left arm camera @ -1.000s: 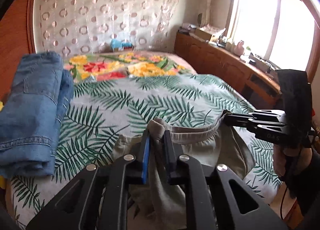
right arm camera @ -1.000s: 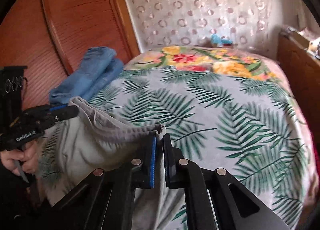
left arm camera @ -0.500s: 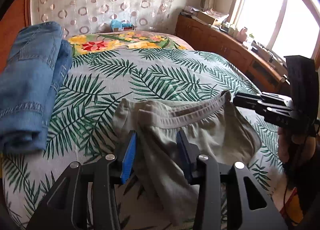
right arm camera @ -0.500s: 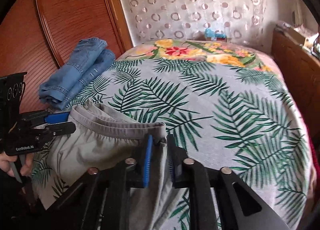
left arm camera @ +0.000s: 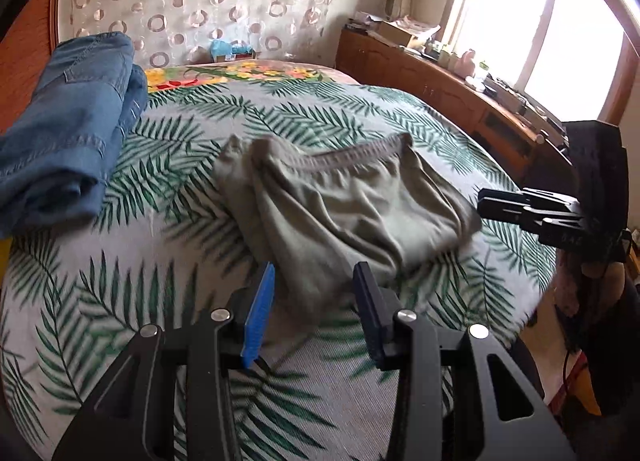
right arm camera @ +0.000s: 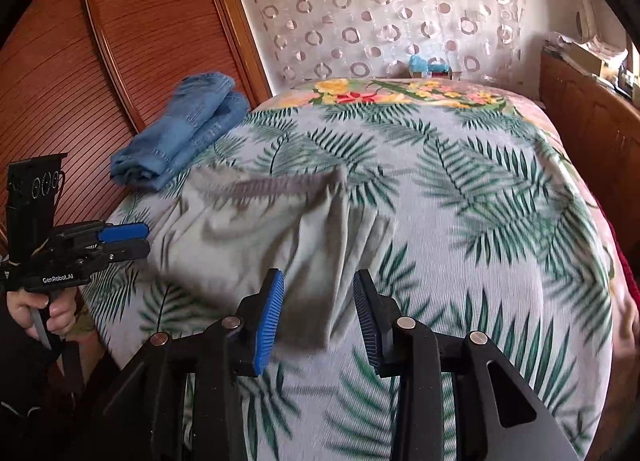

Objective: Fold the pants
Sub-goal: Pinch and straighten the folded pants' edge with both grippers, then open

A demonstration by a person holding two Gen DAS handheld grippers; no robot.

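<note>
Nearest, the left gripper and the right gripper both hang with fingers spread apart and nothing between them. Just beyond their tips the grey pants lie in a rumpled, folded bundle on the palm-print bed, waistband on the far side. A fold looks laid down, though motion blur hides whether the edges line up. Next would be smoothing or regripping an edge for another fold. Farther left sit the folded jeans.
</note>
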